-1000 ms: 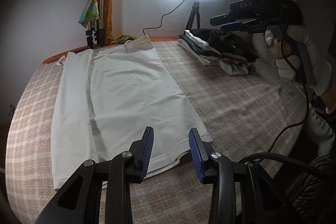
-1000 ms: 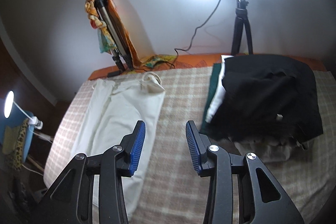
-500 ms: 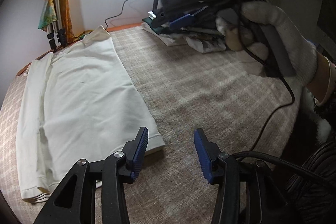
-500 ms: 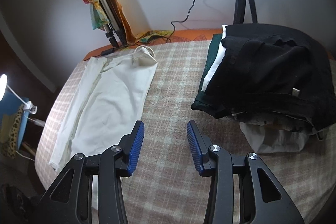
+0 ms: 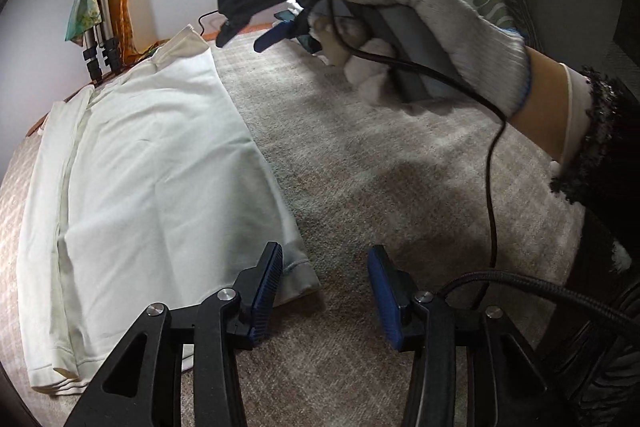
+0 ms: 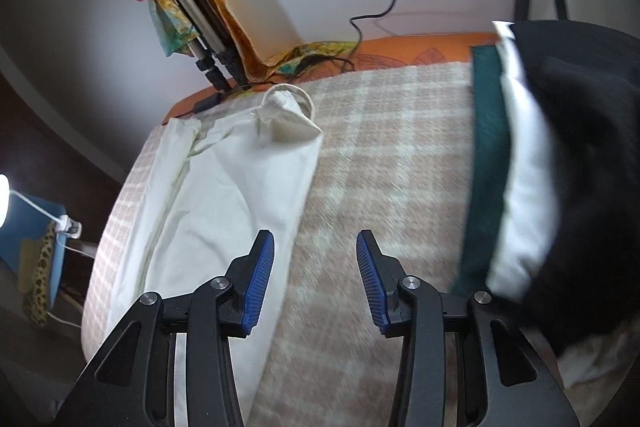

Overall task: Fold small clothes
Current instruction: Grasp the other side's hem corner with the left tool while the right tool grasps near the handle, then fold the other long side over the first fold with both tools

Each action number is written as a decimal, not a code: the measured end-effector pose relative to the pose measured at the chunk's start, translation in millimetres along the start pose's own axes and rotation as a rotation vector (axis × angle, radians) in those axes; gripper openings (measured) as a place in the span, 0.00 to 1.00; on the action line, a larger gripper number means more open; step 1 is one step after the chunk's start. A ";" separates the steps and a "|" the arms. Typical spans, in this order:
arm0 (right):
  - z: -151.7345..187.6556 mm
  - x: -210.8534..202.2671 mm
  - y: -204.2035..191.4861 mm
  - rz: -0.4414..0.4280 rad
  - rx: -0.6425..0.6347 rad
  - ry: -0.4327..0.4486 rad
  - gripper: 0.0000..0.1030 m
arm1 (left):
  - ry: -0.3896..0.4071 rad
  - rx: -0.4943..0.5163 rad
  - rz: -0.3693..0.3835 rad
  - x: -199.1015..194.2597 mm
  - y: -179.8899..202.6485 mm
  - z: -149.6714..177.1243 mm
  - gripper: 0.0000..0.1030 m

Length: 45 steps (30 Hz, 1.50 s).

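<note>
The checked blanket (image 5: pixel 400 155) covered the whole surface, giving a soft, flat bed on which cloth could be spread and creased. On its left part lay the white garment (image 5: pixel 152 163), stretched out long with its collar end toward the wall and its hem toward the person. One long side was already turned in on itself, a doubled band showing along the left edge, so by my reading the lengthwise fold was done and the crosswise fold was next.

At the far right sat the pile of clothes (image 6: pixel 560 163), black on top with white and dark green layers beneath. It lay well apart from the garment, probably to leave the working space free.

A tripod wrapped in a patterned scarf (image 6: pixel 188 15) leaned against the wall behind the collar end.

The right claw (image 6: pixel 316 279) was held above the blanket between the garment and the pile, its jaws spread and gripping nothing; the blur there suggested it was in motion. In the left view the gloved right hand (image 5: pixel 424 27) carried it high over the surface.

The left claw (image 5: pixel 326 291) hung low at the near right corner of the hem, jaws wide apart and empty, seemingly placed to pinch that corner.
</note>
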State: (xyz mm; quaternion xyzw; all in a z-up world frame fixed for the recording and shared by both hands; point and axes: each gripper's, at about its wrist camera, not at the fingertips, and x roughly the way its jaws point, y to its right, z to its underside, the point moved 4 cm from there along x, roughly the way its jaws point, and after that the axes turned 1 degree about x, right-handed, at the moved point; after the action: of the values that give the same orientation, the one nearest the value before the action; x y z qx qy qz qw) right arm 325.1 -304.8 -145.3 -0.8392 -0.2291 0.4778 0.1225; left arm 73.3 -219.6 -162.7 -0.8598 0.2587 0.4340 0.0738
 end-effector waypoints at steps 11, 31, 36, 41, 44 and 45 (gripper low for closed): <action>-29.4 45.7 -2.0 0.039 -0.011 0.011 0.48 | 0.013 -0.123 0.071 2.9 -24.5 -2.5 0.03; -42.0 79.0 -8.2 0.023 -0.020 0.011 0.14 | 0.002 -0.077 0.047 4.3 -14.2 -5.0 0.33; -39.5 80.6 -5.5 0.001 0.026 0.001 0.05 | 0.010 -0.060 0.062 9.9 -12.8 -8.5 0.03; -44.5 65.6 -5.8 -0.015 0.072 0.023 0.02 | 0.039 -0.182 0.159 -2.3 -29.4 -12.5 0.02; -49.3 58.8 -12.0 -0.012 0.075 0.032 0.02 | 0.067 -0.235 0.197 -16.1 -38.8 -15.0 0.02; -51.0 57.3 -14.4 -0.015 0.082 0.037 0.02 | 0.078 -0.248 0.202 -21.0 -42.3 -15.6 0.02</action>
State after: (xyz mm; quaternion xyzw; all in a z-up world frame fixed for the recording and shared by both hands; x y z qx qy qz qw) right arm 390.1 -263.0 -155.8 -0.8404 -0.2133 0.4703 0.1643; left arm 95.6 -180.9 -140.9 -0.8482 0.2910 0.4339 -0.0871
